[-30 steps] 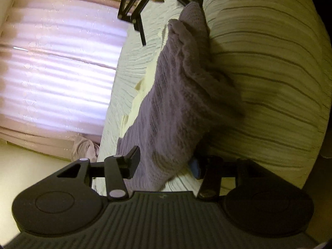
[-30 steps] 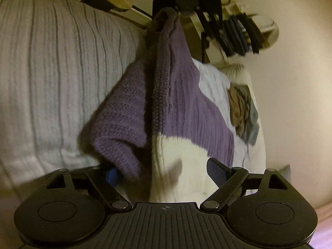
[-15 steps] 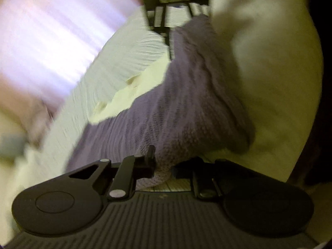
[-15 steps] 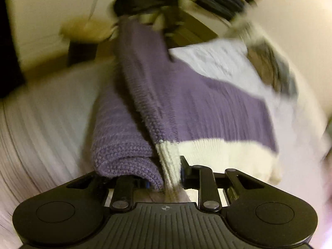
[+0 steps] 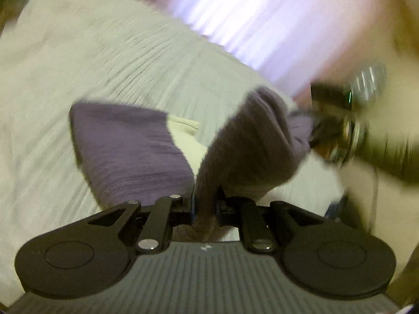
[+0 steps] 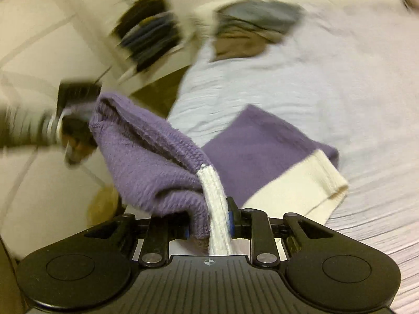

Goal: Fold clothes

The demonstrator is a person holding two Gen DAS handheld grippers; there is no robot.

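A purple knit sweater (image 5: pixel 131 151) with a cream band (image 6: pixel 296 191) lies partly on the pale striped bedspread (image 5: pixel 78 73). My left gripper (image 5: pixel 205 205) is shut on a purple edge of it. My right gripper (image 6: pixel 209 222) is shut on a purple fold and the cream ribbed hem (image 6: pixel 213 191). The stretch between the two grippers is lifted off the bed. The right gripper shows blurred in the left wrist view (image 5: pixel 337 130); the left gripper shows blurred in the right wrist view (image 6: pixel 68 136). Both views are motion-blurred.
A pile of brown and grey clothes (image 6: pixel 248 31) lies further along the bed. A rack with dark hanging items (image 6: pixel 149 39) stands beside the bed. A bright curtained window (image 5: pixel 275 18) is beyond the bed.
Both grippers have closed on the sweater and swung round fast. The sweater has gone from hanging stretched between them to partly lying on the bed.
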